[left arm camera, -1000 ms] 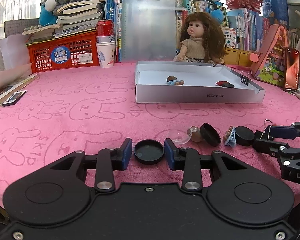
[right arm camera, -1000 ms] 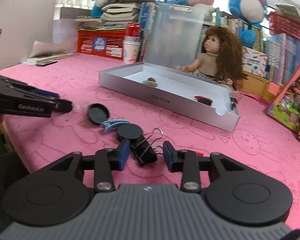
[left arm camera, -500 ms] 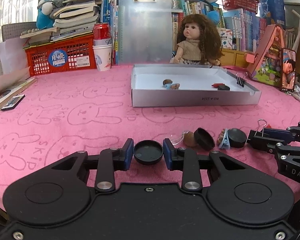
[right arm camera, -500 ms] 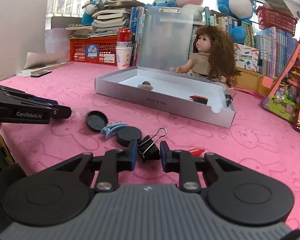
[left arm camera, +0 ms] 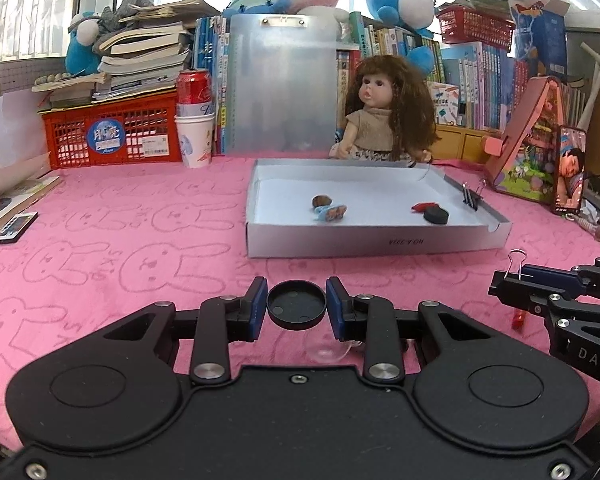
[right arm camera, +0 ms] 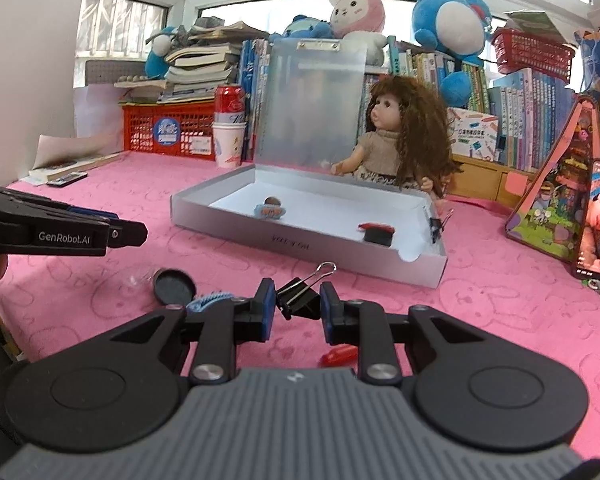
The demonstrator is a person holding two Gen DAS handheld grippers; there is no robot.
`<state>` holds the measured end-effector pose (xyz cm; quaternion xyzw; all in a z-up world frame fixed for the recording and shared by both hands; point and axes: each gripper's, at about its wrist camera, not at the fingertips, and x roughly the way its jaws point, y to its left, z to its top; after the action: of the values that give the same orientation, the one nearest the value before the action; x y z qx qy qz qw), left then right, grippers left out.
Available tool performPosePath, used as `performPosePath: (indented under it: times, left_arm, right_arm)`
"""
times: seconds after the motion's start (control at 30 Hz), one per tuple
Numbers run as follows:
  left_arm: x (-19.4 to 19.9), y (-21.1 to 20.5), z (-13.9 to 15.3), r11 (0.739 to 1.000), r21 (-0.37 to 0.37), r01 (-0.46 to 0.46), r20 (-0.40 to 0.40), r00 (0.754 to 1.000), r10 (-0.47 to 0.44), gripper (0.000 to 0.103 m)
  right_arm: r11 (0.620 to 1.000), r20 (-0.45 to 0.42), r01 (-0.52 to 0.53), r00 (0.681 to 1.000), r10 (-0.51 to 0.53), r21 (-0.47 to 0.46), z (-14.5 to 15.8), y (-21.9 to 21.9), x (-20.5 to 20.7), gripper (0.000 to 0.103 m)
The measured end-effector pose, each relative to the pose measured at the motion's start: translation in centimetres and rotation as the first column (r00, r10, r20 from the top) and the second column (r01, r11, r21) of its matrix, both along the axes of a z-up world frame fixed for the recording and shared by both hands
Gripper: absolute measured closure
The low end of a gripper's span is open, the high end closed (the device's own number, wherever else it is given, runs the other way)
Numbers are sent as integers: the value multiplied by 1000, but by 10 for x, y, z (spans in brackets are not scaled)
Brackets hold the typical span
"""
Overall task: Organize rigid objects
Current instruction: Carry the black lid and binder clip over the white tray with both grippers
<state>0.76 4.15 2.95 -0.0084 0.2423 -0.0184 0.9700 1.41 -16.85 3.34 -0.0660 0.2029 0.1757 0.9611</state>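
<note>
Left gripper [left arm camera: 296,309]: blue-padded fingers [left arm camera: 258,309] are clamped on a round black cap [left arm camera: 296,307], one pad on each side of its rim, hollow side facing up, and it's lifted clear of the pink bench [left arm camera: 140,236]. Just below it, a clear plastic dome [left arm camera: 327,350] lies on the cloth. Right gripper [right arm camera: 297,307]: its fingers [right arm camera: 268,308] pinch a black binder clip [right arm camera: 300,298] between the pads, wire handles tilting up and forward, above the cloth. A small red piece [right arm camera: 339,355] lies under the right finger; a second black cap [right arm camera: 174,286] and a blue hair clip [right arm camera: 209,301] sit just left of the fingers. Ahead stands the open grey tray [left arm camera: 376,242], already holding a black disc [left arm camera: 436,215], a red piece [left arm camera: 423,206], a blue hair clip [left arm camera: 332,213] and a brown nut-like object [left arm camera: 321,201], with another binder clip [left arm camera: 471,198] on its right wall
</note>
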Motion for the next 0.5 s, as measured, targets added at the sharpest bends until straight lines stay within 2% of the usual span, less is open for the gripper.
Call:
performPosePath:
  times: [0.37, 0.5]
  left_arm:
    - [26, -4, 14, 999, -30, 29, 7, 1000, -29, 73]
    - [42, -6, 22, 999, -42, 32, 13, 999, -32, 73]
  right_arm:
    - [996, 42, 86, 995, -87, 8, 16, -12, 21, 75]
    - [991, 31, 134, 990, -135, 32, 22, -19, 37, 75]
